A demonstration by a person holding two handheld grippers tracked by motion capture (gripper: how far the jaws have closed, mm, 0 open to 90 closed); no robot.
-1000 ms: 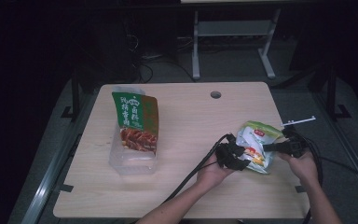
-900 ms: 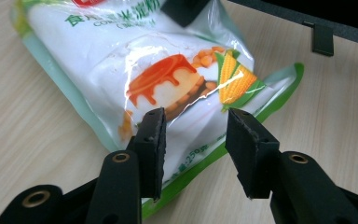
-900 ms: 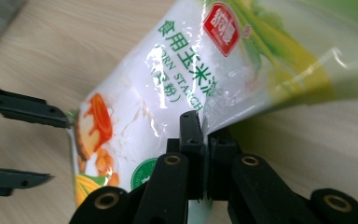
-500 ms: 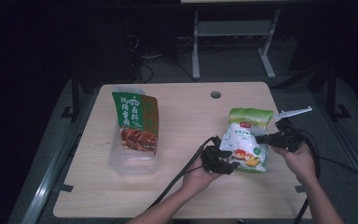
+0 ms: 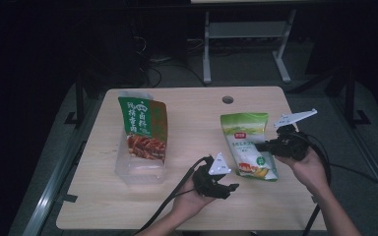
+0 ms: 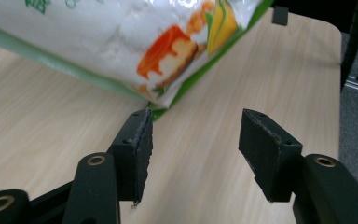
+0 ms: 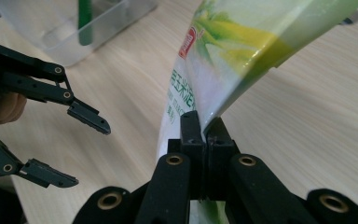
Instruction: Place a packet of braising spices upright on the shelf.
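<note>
On the desk (image 5: 103, 206), a clear plastic bin (image 5: 140, 167) is holding an upright green snack bag (image 5: 142, 129). My left gripper (image 5: 221, 189) has just been opening, jaws spread wide with nothing between them, just beside the light-green chip bag (image 5: 248, 145). My right gripper (image 5: 263, 146) is pinching that bag's edge, lifting it upright.

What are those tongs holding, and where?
The right tongs pinch the green snack bag by its side edge; the left tongs, just opening, hold nothing.
</note>
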